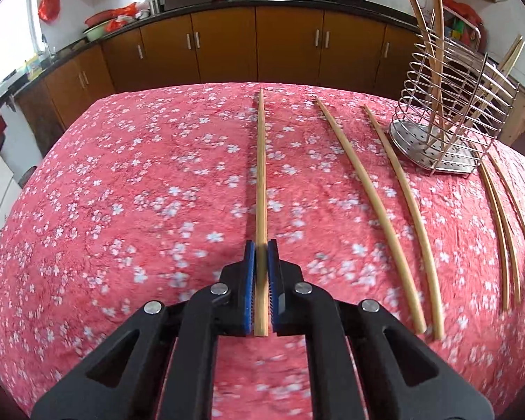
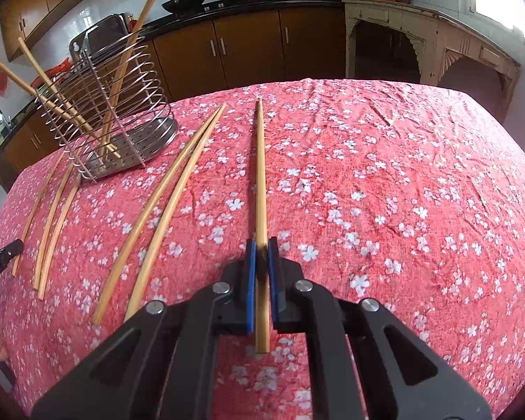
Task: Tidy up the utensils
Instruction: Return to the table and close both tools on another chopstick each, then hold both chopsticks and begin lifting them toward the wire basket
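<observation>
Now both tongs are closed, each on its own chopstick: the left tongs (image 1: 261, 250) pinch a chopstick (image 1: 261, 182) between their blue ribbed pads (image 1: 250, 280), and the right tongs (image 2: 261, 250) clamp another chopstick (image 2: 261, 189) in the same manner, the butt end of each projecting behind the pads. No earlier view is given, so only the grip itself is recorded. Each held stick points away across the counter (image 1: 122, 192), which is draped in a crinkled pink cloth printed with white blossoms. Seven more chopsticks lie loose on the cloth between the two tongs: one pair (image 1: 385, 217), three beside the wire chopstick holder (image 1: 448, 115), and two further right (image 2: 164, 210). The holder is a polished steel spiral cage on a perforated drip tray, already containing several upright sticks (image 1: 434, 70). The chopsticks are pale bamboo, slender, smooth, slightly tapered. To do this step well, judge that each stick should be lifted squarely, kept aligned with the pads to prevent swivelling, then tipped narrow end down into the cage opening without striking the wires.
</observation>
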Demonstrator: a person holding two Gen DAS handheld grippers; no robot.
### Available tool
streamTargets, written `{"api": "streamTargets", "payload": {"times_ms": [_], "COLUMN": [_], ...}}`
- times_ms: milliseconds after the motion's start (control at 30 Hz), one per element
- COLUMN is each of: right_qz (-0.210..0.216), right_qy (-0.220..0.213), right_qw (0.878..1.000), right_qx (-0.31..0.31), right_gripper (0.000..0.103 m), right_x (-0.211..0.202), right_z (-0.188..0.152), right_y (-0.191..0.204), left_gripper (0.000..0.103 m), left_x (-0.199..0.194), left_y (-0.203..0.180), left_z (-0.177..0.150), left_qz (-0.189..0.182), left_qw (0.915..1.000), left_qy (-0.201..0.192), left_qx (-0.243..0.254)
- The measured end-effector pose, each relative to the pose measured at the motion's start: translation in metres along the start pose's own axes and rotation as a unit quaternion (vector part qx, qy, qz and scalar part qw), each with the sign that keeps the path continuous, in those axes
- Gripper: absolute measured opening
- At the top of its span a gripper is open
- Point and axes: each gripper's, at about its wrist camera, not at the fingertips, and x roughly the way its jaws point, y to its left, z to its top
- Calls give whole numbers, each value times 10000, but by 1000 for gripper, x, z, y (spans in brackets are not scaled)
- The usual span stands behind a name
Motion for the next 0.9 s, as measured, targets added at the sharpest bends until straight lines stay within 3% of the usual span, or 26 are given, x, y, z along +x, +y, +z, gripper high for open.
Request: {"api": "streamTargets", "payload": {"times_ms": [600, 900], "right_qz": [157, 161], "right_qy": [10, 12], "right_qw": [9998, 9997], "right_qx": [152, 157], "right_gripper": [8, 8], "right_x": [-7, -8], "right_z": [-6, -6], "right_y": [-6, -6], "left_gripper": [9, 10], "left_x": [0, -3], "left_y": [30, 20], "left_z": [-8, -5], "left_qz": [-236, -285], "left_qw": [9997, 9996], "left_qy": [-35, -30], "left_qx": [40, 6]}}
